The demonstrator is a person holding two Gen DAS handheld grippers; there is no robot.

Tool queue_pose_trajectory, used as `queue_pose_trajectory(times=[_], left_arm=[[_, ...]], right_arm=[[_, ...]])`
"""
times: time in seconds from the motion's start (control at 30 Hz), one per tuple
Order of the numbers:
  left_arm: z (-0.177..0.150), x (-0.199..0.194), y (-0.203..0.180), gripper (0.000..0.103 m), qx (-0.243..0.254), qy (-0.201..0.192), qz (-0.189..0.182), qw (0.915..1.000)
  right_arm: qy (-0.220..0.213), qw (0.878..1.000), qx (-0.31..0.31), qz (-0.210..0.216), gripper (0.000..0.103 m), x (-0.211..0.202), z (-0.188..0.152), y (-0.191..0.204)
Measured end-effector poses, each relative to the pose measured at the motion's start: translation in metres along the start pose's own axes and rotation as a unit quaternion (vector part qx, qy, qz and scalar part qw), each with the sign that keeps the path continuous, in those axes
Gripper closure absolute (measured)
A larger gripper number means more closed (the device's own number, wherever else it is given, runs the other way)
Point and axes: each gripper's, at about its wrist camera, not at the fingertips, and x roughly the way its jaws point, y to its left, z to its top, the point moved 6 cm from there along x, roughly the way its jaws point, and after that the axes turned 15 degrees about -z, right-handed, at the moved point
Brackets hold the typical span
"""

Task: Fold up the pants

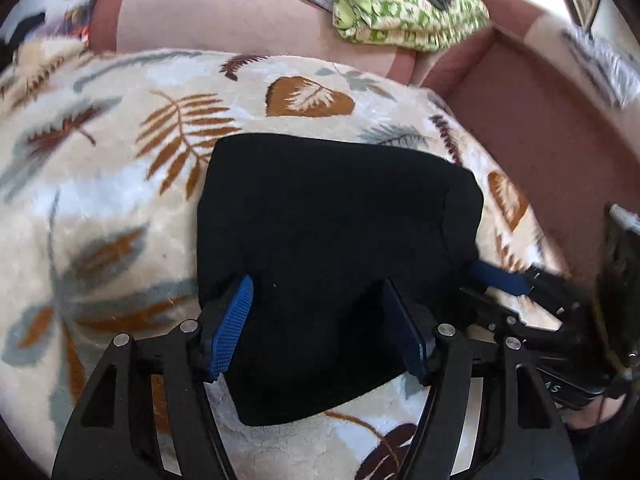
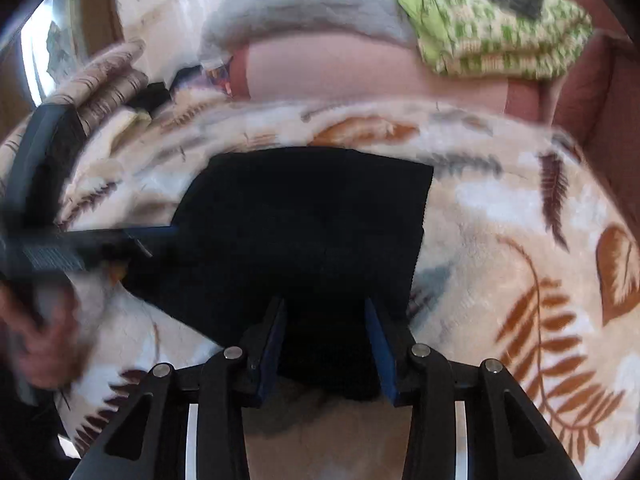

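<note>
I judge the folding nearly done: the pants (image 1: 336, 264) lie as a compact dark block mid-blanket (image 1: 100, 208). My left gripper (image 1: 320, 328) and right gripper (image 2: 326, 344) both stand wide, holding nothing. A green cloth (image 1: 404, 12) sits at 1 o'clock on the sofa (image 1: 224, 20).

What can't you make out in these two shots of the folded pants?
- Pants: folds and layers unreadable in both views; the black cloth shows no detail.
- Left gripper: motion-blurred in the right wrist view.
- Right gripper: one fingertip hidden by the pants, left wrist view.
- Green cloth: blurred, kind unclear.
</note>
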Motion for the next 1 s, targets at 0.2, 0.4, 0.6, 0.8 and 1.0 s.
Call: queue_pose_trajectory(times=[0.2,0.4,0.6,0.8,1.0], left_arm=[[0.069,-0.042,-0.011,0.034,-0.009,-0.097,-0.061,0.9933],[0.055,0.038,0.031,0.031,-0.031,0.005,-0.038,0.9988],[0.056,0.039,0.017,0.024,0.012,0.015,-0.006,0.9998],[0.049,-0.005,0.007,0.024,-0.004,-0.053,-0.016,0.9985],[-0.006,-0.051,-0.010,0.020,-0.009,-0.069,0.077,0.9946]], right_arm=[[-0.057,0.998,0.026,0.010,0.064,-0.023,0.032,-0.016],[-0.075,0.997,0.016,-0.009,0.064,0.013,0.071,-0.024],[-0.002,0.999,0.042,0.020,0.062,0.048,0.049,-0.026],[-0.024,0.997,0.075,0.013,0.062,0.030,0.047,-0.031],[-0.029,0.994,0.105,-0.008,0.062,-0.017,0.030,-0.026]])
